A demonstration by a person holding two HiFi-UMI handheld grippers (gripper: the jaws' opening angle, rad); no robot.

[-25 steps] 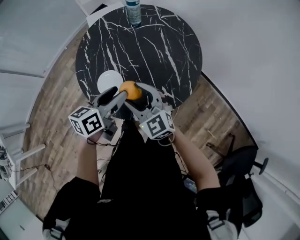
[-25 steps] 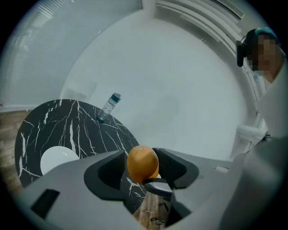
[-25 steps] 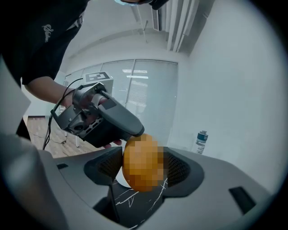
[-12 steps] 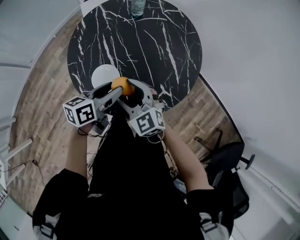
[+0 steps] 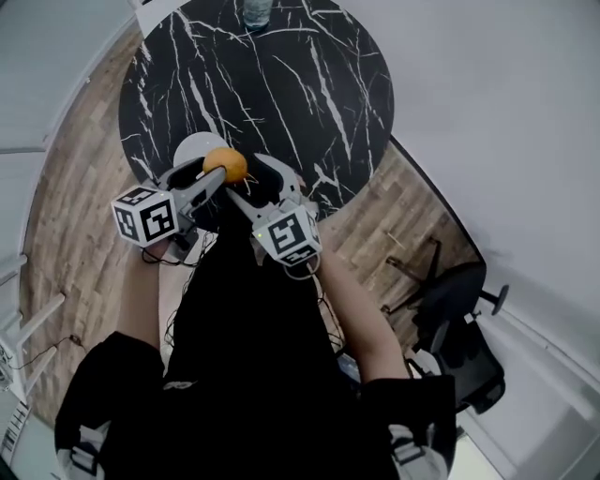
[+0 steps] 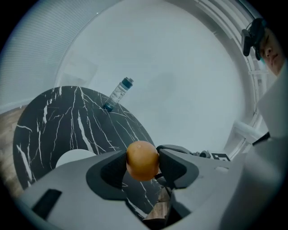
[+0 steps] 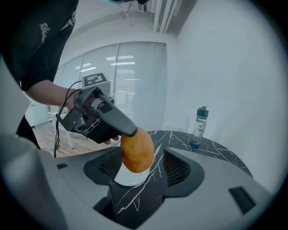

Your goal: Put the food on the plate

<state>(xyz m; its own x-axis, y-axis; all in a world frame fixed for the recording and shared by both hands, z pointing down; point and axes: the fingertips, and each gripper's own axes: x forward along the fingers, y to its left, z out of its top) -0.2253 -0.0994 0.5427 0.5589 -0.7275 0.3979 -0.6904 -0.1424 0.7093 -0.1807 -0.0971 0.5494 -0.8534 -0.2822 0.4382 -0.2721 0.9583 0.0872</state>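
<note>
Round black marble table with white veins (image 5: 309, 84), near the person.

Left gripper (image 6: 143, 161): clenched on the round orange food item (image 6: 142, 160), both pads touching it.

Right gripper (image 7: 144, 173): jaws apart. The food sits in line with its gap, nearer 1 pad; contact cannot be told.

Round white plate (image 5: 190, 148): bare, at the table's near edge.

Clear water bottle with a teal cap (image 5: 255, 11): upright at the far edge, well apart.

Food position: held in the air, roughly over the plate's rim.

Risk, as a judgement: the food is round and smooth. Released from height or off-centre, it could roll off the plate and over the table edge. The right gripper, being close, could knock it.

Count: 1 table, 2 grippers, 1 plate, 1 bottle, 1 food item.
</note>
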